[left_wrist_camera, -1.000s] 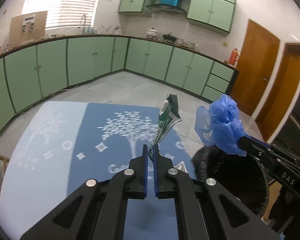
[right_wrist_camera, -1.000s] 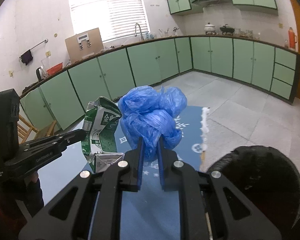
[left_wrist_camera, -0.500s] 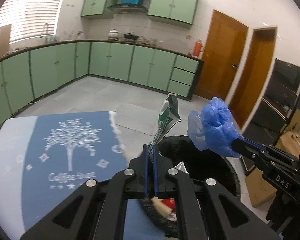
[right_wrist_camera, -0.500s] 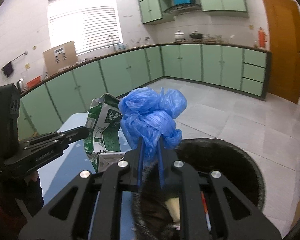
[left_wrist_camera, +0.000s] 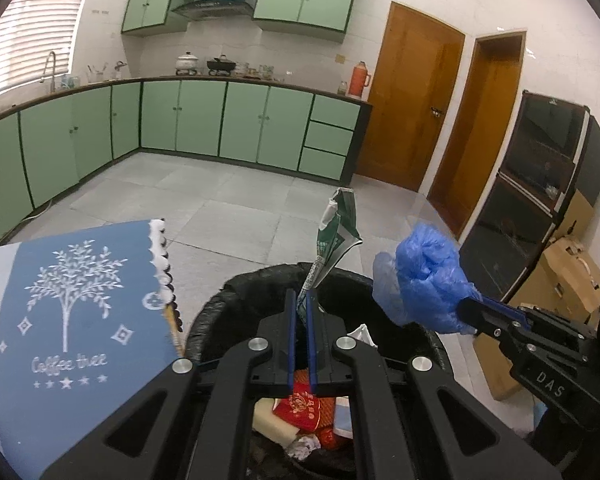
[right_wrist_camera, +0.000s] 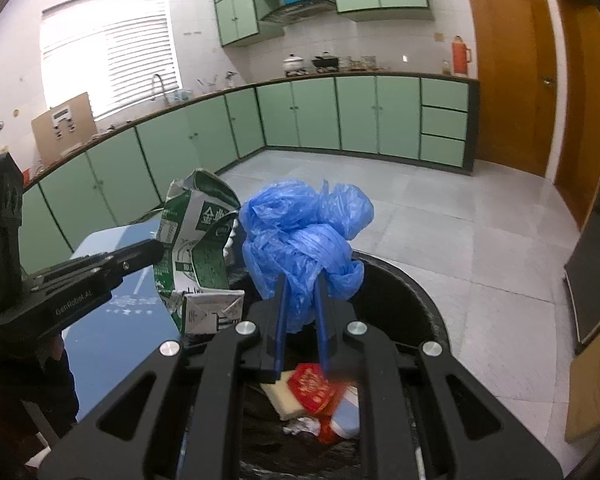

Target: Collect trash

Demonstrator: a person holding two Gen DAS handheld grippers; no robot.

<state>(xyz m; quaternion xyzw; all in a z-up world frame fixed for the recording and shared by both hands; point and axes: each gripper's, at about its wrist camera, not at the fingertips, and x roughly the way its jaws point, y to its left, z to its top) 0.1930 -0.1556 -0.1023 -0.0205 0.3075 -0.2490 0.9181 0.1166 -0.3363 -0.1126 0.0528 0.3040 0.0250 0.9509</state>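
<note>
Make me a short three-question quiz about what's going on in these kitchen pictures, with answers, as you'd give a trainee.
1. True or false: the left tool is shut on a crushed green-and-white carton.
2. What does the right tool hold? A) a red packet B) a crumpled blue plastic bag C) nothing
3. What lies below both tools, beside the blue tablecloth?

Key:
1. True; both pads pinch its lower end.
2. B.
3. A bin lined with a black bag, already holding a red packet and other scraps.
</note>
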